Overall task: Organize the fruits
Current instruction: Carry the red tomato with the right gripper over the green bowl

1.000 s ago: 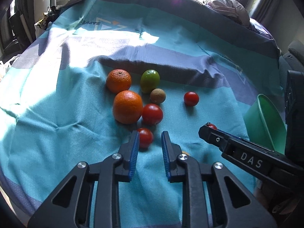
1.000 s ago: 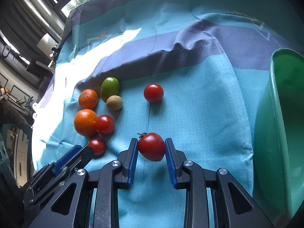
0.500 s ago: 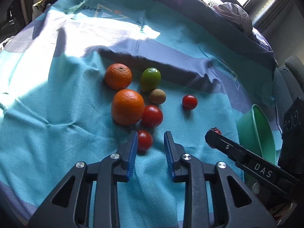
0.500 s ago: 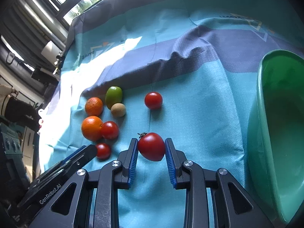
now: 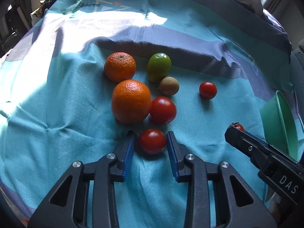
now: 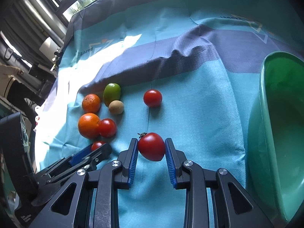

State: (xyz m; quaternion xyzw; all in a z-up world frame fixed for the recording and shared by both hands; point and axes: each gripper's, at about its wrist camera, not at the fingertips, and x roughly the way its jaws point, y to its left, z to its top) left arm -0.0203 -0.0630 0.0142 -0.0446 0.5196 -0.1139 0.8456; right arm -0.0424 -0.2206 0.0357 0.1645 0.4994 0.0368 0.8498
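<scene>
My left gripper (image 5: 151,142) is open, its jaws on either side of a small red tomato (image 5: 152,141) lying on the teal cloth, with gaps on both sides. Beyond it lie a larger tomato (image 5: 162,110), two oranges (image 5: 131,101) (image 5: 120,66), a green lime (image 5: 159,66), a brown kiwi (image 5: 169,85) and another tomato (image 5: 207,90). My right gripper (image 6: 151,148) is shut on a stemmed red tomato (image 6: 151,146), held above the cloth. A green bowl (image 6: 269,133) stands to its right and also shows in the left wrist view (image 5: 279,123).
The teal and grey cloth (image 6: 199,98) covers the whole table, with a raised fold (image 5: 171,49) behind the fruit. The left gripper (image 6: 89,153) shows at lower left in the right wrist view. Chairs and windows lie beyond the table's far edge.
My left gripper has moved forward and opened wider, so the small tomato now sits between its jaws. My right gripper has lifted and shifted with its tomato, the bowl nearer on the right.
</scene>
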